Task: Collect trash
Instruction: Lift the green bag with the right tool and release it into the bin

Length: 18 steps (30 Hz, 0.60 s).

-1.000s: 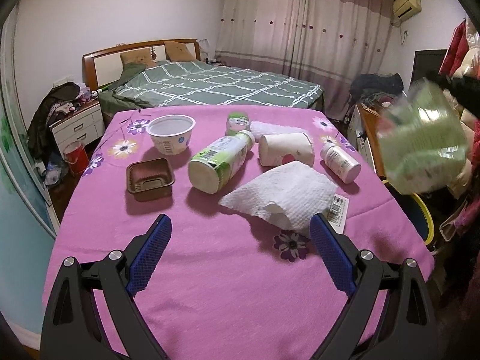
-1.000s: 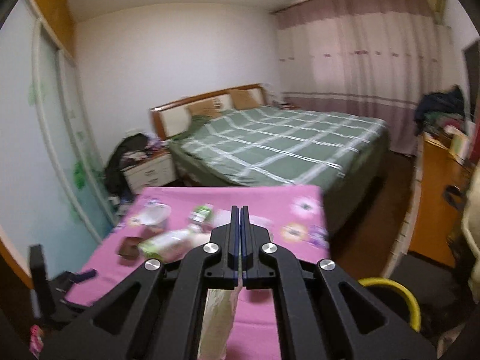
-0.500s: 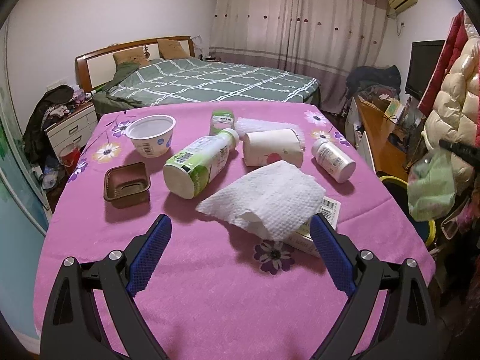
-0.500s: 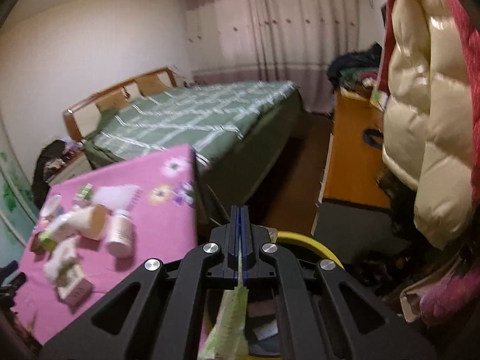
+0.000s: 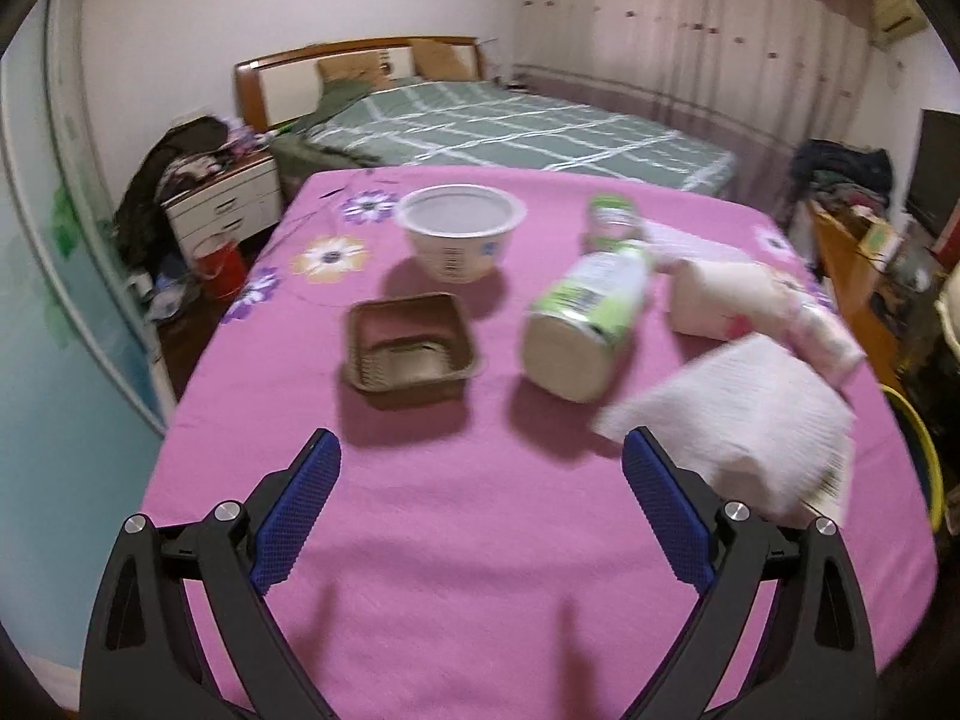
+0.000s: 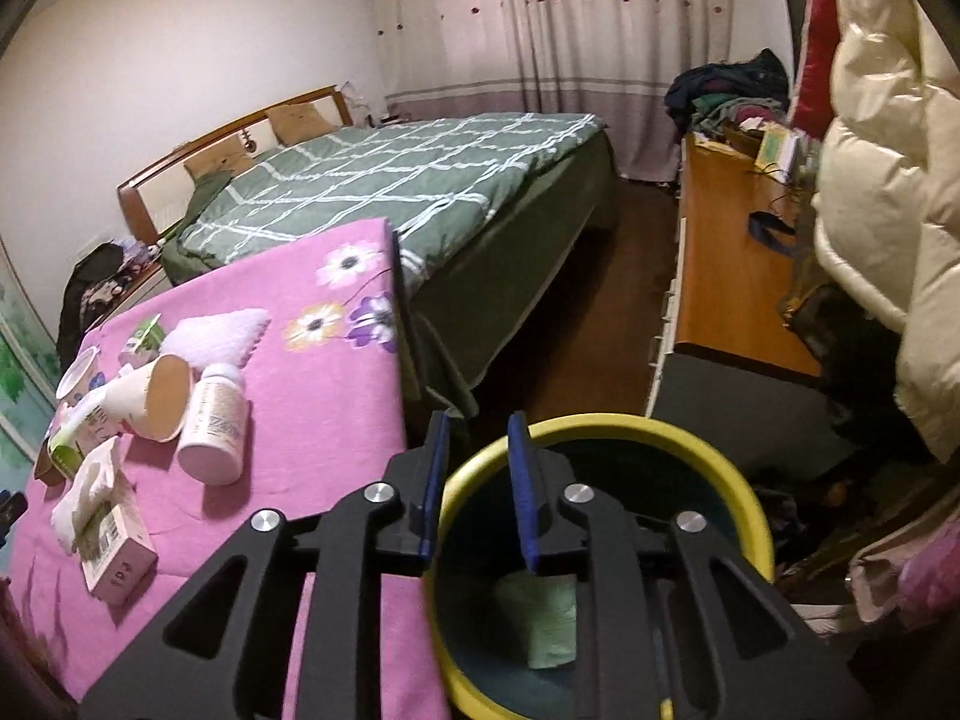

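A green wrapper [image 6: 549,621] is lying inside the yellow-rimmed bin [image 6: 729,483], on the floor just beside the table's edge; the right tongs [image 6: 478,468] are hovering over the bin's near rim with the jaws a little apart, gripping nothing. The rest of the trash is sitting on the pink flowered tablecloth [image 5: 480,540]: a brown tray [image 5: 411,351], a white bowl [image 5: 461,231], a green-labelled bottle [image 5: 591,318] lying on its side, a paper cup [image 5: 717,300] tipped over, a white paper towel [image 5: 750,420] draped over a small box [image 6: 114,552], and a white pill bottle [image 6: 216,429]; the left tongs [image 5: 480,498] are hanging wide open above the cloth, holding nothing, with the paper towel just beside the right finger. A green checked bed [image 6: 384,186] is standing beyond the table.
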Each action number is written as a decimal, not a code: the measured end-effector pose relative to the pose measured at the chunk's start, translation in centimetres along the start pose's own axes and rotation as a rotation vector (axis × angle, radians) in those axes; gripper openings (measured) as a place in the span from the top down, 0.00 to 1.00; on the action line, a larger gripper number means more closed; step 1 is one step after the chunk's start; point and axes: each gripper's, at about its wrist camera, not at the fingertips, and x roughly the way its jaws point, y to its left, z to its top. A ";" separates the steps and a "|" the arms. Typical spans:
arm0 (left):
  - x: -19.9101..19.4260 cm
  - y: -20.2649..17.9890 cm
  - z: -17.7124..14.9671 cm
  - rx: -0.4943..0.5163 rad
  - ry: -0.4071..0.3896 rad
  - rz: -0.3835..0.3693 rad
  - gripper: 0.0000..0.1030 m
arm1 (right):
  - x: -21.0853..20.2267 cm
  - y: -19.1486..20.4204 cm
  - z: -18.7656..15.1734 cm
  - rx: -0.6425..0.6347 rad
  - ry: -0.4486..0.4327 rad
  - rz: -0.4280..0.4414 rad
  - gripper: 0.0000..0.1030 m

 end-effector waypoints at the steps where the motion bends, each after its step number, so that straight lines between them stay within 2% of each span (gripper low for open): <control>1: 0.7 0.4 0.3 -0.009 0.005 0.025 0.08 | 0.5 0.5 0.0 -0.001 0.009 0.007 0.80; 5: 3.1 1.8 1.5 -0.034 0.027 0.075 0.08 | 2.0 1.8 -0.1 -0.011 0.040 0.023 0.80; 14: 8.4 2.9 3.8 -0.053 0.106 0.117 0.05 | 3.1 2.8 -0.2 -0.007 0.063 0.041 0.75; 18: 10.6 3.4 4.2 -0.072 0.158 0.109 0.05 | 3.1 2.8 -0.2 -0.007 0.065 0.045 0.75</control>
